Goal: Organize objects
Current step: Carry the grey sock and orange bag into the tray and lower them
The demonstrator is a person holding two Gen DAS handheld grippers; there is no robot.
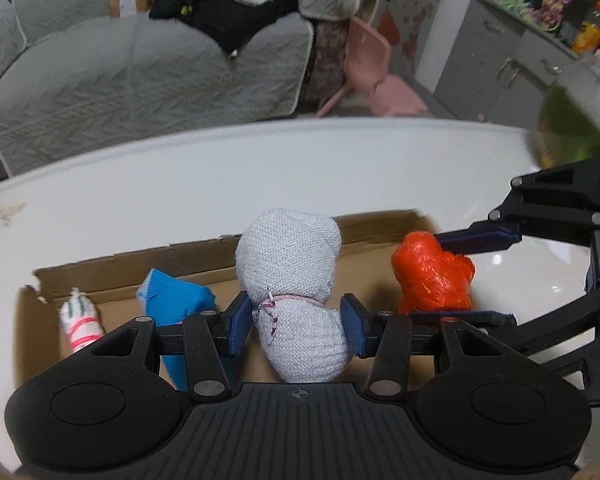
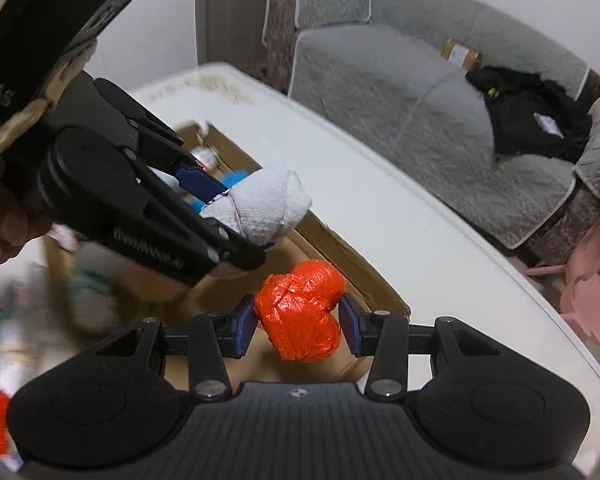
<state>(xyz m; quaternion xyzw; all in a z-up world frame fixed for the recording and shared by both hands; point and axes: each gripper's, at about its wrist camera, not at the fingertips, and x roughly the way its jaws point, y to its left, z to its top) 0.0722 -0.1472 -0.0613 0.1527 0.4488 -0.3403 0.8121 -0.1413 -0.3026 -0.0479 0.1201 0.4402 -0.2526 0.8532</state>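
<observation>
Bundles mid-carry, both hands full, a cardboard box under them.

Left tool [image 1: 296, 322] is clamped on a grey knit bundle [image 1: 290, 272] and right tool [image 2: 298, 326] is pinching an orange plastic-wrapped bundle [image 2: 302, 312], both hanging over the cardboard box [image 1: 112, 270] on the white worktop [image 1: 220, 176]. Looks like roughly halfway to me: a blue bundle [image 1: 180, 300] and a white one with red stripes [image 1: 80, 320] already sit inside, these two aren't dropped yet. Only the left view shows those clearly; the right view adds a blurry pile at its left edge, can't tell what.
</observation>
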